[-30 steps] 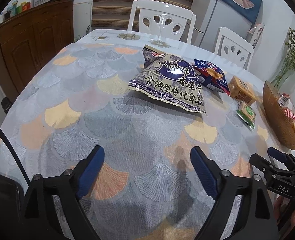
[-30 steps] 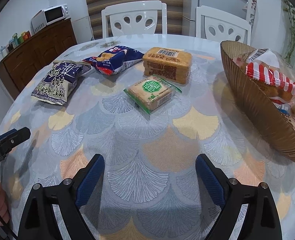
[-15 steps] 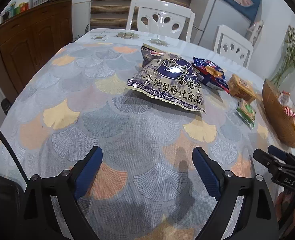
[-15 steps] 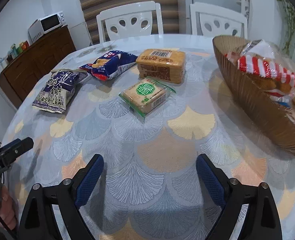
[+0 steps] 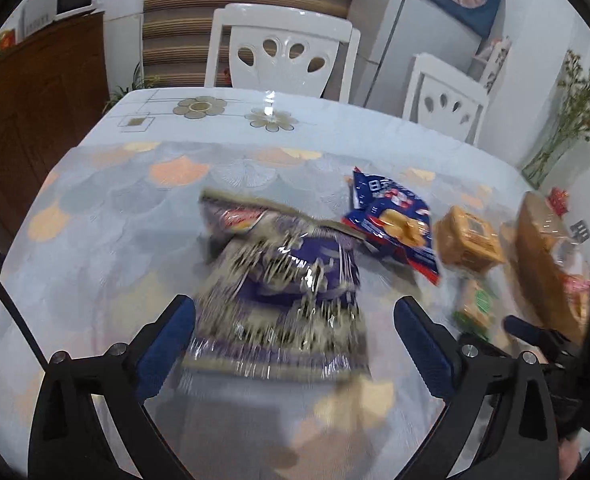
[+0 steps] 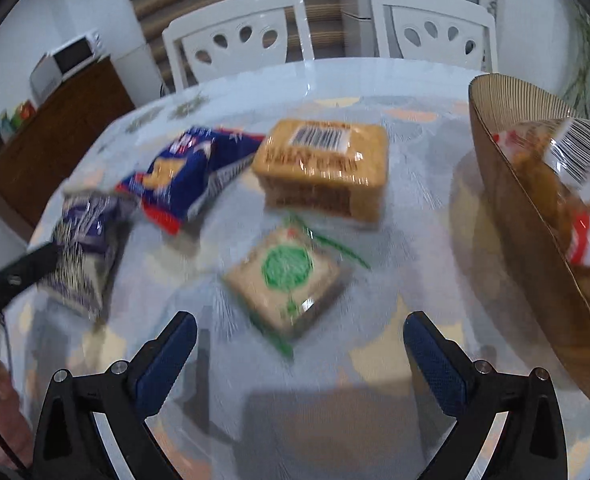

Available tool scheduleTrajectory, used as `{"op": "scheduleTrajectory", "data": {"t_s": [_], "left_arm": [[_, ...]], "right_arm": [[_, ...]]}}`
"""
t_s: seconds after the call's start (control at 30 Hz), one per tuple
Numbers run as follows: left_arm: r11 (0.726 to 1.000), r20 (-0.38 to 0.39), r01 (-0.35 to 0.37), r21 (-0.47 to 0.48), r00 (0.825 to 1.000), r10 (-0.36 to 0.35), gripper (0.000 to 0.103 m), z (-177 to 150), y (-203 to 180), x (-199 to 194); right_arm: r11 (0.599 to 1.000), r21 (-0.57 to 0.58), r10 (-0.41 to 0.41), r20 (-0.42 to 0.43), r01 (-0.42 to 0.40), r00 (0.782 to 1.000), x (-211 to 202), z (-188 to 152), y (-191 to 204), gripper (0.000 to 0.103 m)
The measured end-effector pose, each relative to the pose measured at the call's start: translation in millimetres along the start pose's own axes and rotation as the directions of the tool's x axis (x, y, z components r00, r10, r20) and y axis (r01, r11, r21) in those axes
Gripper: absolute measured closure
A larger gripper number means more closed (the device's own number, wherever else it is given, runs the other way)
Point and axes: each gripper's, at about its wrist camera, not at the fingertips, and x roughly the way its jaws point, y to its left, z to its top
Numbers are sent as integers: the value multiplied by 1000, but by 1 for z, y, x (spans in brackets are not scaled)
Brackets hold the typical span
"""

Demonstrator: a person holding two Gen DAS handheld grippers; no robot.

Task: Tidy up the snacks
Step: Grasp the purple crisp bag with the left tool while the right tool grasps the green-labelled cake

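I am working over the counter, where four loose snacks are lying left of the brown basket, which is already holding wrapped items.

Largest risk: the purple chip bag. I am bringing the left tongs over its near end, jaws opening, pads not pressing on it. The bag is puffy and slick; a bite on the air pocket could be squeezing it out sideways or bursting it, and a low approach could be shoving it into the blue packet just beside it.

Next: the green-label biscuit pack. The right tongs are opening and holding nothing, with the pack just ahead. It is lying flat and skewed, so the pads may be scraping the cloth or catching only the wrapper's edge.

Smaller: the tan cracker block is sitting just behind and may get nudged.

Both views are blurring, so I am judging alignment poorly.
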Motion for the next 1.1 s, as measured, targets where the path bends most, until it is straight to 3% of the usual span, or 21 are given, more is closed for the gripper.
{"op": "scheduleTrajectory", "data": {"t_s": [0.3,0.37,0.43,0.63,0.87,1.1], "left_arm": [[990,51,-90,111,995,84,4,-4,-13,22],[990,58,-83,113,995,77,4,-4,-13,20],[989,55,-92,120,995,86,10,-5,-13,19],[989,79,-82,127,994,72,27,-11,-14,7],[995,68,40,94,997,-46,29,-51,-15,-39],[994,72,34,103,997,-41,29,-94,-22,-67]], "right_arm": [[999,-8,-34,39,34,999,15,19,10,2],[998,-14,-53,61,54,997,13,18,11,22],[998,-19,-57,77,59,995,11,15,13,30],[997,-71,-34,92,40,995,4,7,20,40],[994,-101,53,96,-43,994,-22,-22,23,41],[974,-189,132,41,-122,990,-51,-78,20,39]]}}
